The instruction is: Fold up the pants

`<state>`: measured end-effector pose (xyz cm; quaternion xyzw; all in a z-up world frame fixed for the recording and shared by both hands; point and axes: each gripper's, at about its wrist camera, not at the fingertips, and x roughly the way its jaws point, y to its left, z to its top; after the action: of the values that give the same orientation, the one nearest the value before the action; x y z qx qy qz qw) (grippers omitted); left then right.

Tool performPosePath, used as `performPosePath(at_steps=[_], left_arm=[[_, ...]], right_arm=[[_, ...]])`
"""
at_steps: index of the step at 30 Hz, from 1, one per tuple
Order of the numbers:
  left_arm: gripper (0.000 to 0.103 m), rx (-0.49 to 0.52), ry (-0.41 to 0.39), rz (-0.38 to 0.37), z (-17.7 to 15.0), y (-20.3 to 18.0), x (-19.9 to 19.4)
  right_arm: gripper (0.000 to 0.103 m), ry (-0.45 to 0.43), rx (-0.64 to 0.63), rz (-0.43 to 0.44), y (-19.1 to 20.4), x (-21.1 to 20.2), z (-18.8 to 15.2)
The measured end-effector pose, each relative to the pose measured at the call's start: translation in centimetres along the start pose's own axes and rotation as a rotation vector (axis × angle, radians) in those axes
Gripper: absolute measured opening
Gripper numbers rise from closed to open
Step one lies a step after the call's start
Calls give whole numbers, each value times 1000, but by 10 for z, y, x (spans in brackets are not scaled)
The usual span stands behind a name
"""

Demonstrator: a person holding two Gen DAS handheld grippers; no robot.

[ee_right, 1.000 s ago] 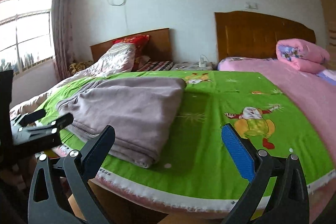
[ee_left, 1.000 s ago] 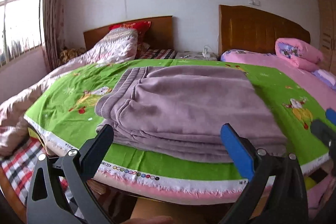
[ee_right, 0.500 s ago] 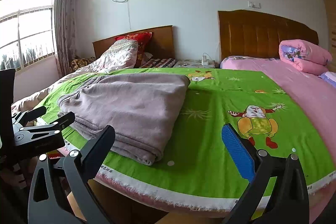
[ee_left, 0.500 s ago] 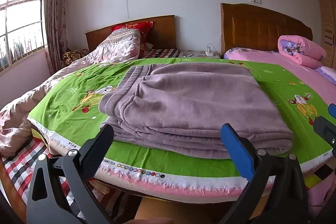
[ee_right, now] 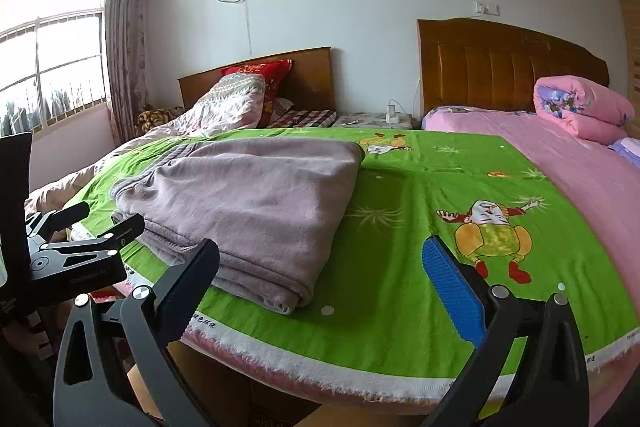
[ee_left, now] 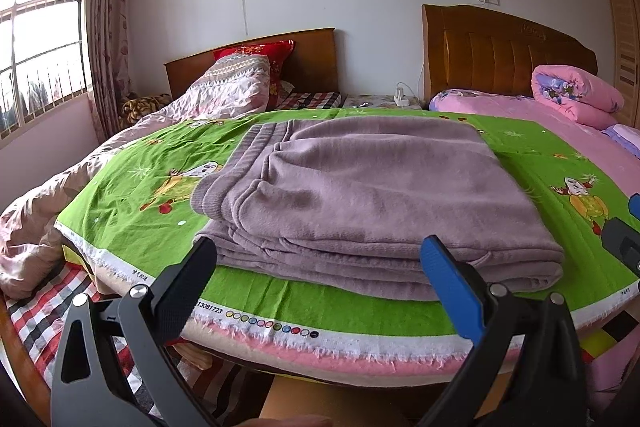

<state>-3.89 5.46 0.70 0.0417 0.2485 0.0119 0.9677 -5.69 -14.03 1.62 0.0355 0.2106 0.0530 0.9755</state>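
Note:
The mauve pants (ee_left: 372, 203) lie folded in a flat stack on the green cartoon sheet (ee_left: 132, 195), ribbed waistband to the left. They also show in the right wrist view (ee_right: 248, 203), left of centre. My left gripper (ee_left: 320, 267) is open and empty, held off the near edge of the bed in front of the pants. My right gripper (ee_right: 320, 267) is open and empty, off the near edge to the right of the pants. The left gripper (ee_right: 76, 227) shows at the left of the right wrist view.
A rumpled pink-white quilt (ee_left: 224, 95) lies on the far left bed. A rolled pink quilt (ee_left: 576, 99) sits by the right headboard (ee_left: 504, 59). A bedside stand with a charger (ee_left: 400, 99) is between the beds. A window (ee_left: 40, 47) is on the left wall.
Both grippers have drawn back and risen slightly from the bed edge. The folded pants have not moved.

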Motion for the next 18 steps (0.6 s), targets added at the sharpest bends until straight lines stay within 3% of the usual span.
performPosePath(at_steps=[18], left_arm=[[102,-1,5,6,-2,1,1]], right_arm=[[98,12,3,9,-4,2,-1]])
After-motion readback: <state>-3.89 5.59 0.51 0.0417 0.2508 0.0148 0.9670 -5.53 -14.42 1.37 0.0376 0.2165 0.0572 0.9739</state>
